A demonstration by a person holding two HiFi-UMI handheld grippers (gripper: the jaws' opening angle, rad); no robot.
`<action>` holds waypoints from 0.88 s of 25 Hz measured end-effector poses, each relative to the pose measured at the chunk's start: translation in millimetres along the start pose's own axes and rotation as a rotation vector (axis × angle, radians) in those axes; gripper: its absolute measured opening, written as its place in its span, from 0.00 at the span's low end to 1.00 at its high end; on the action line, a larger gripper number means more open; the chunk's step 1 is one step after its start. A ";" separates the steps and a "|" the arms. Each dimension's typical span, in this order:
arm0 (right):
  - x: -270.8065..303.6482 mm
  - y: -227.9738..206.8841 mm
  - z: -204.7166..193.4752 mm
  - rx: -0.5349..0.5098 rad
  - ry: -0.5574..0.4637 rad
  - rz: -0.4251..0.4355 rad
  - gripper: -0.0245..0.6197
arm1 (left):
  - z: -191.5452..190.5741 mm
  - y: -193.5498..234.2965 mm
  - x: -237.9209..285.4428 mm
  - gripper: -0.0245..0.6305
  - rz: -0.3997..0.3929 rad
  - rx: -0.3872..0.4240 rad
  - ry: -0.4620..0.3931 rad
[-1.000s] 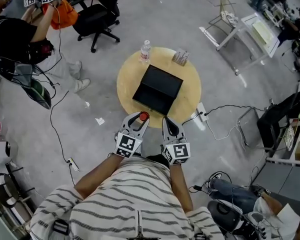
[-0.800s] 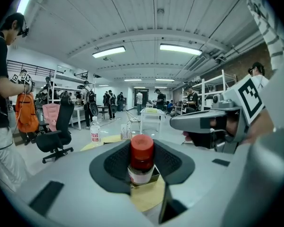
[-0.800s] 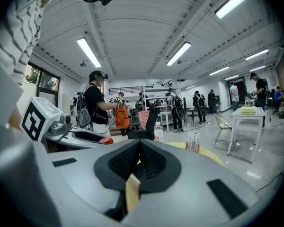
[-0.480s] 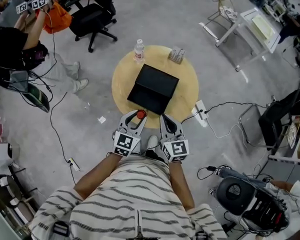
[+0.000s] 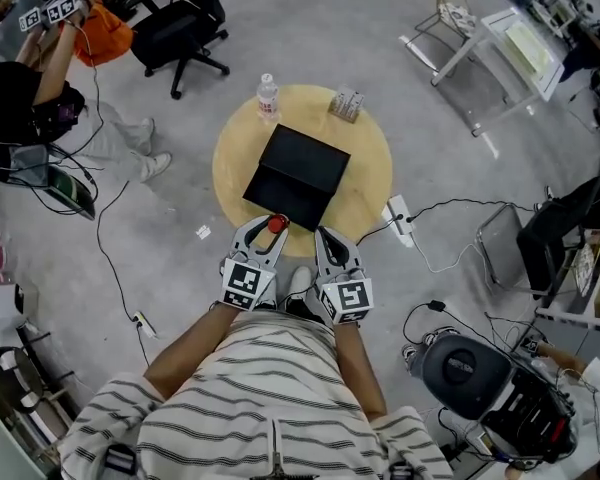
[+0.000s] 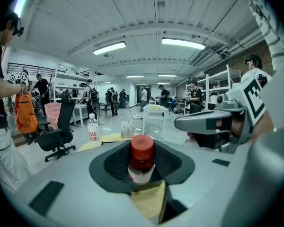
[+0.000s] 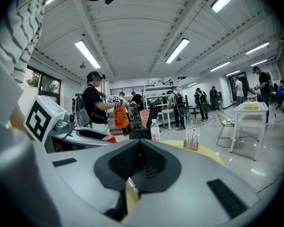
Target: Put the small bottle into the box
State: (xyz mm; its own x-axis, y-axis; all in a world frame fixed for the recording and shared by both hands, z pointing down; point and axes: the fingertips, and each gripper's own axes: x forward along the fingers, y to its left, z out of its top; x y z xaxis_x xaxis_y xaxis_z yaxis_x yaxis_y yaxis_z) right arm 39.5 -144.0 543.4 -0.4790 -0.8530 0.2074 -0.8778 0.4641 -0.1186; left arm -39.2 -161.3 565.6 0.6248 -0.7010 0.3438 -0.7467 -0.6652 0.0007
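Head view with the two gripper views, read from left to right.

**Far left.** A black office chair [image 5: 180, 33] stands on the grey floor beside an orange bag [image 5: 105, 33].

**Left of centre.** The left gripper [image 5: 268, 234] is closed on the small bottle [image 5: 277, 224]. In the left gripper view the bottle [image 6: 142, 161] stands upright between the two dark ribbed pads [image 6: 114, 162]. They press on its pale body from either side, and its red cap rises clear above them. The jaws are therefore held fairly wide by the bottle's girth. From above, the red cap lies at the near edge of the box [image 5: 298, 175]. The bottle is in the gripper and has not been set inside the box.

**Centre.** The black box lies open on the round wooden table [image 5: 372, 183]. At the table's far rim a clear water bottle [image 5: 268, 96] stands to the left and a small rack of tubes [image 5: 346, 103] to the right. Both are well apart from the box's near edge.

**Right of centre.** The right gripper [image 5: 328, 238] is just beside the left one and level with it, at the near rim of the table. In the right gripper view its pads [image 7: 154, 161] meet along one line, with nothing between them.

**Right.** A white power strip [image 5: 398, 215] lies on the floor near the table. A white folding table [image 5: 500, 58] stands further off.
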 end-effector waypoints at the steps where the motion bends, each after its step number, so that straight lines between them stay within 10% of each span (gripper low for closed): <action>1: 0.0 -1.6 -0.8 0.001 0.003 0.001 0.06 | -0.3 -0.4 1.9 0.27 0.001 -0.002 0.002; 22: 15.5 -8.8 -25.4 0.005 0.069 0.034 0.06 | -41.5 20.5 50.3 0.27 0.006 -0.014 0.094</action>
State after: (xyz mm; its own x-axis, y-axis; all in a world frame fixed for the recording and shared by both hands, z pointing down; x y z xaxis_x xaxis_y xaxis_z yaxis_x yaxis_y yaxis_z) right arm 39.6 -155.3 572.3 -0.5075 -0.8183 0.2699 -0.8613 0.4907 -0.1316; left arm -32.5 -199.5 621.9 0.5970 -0.6772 0.4301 -0.7537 -0.6571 0.0116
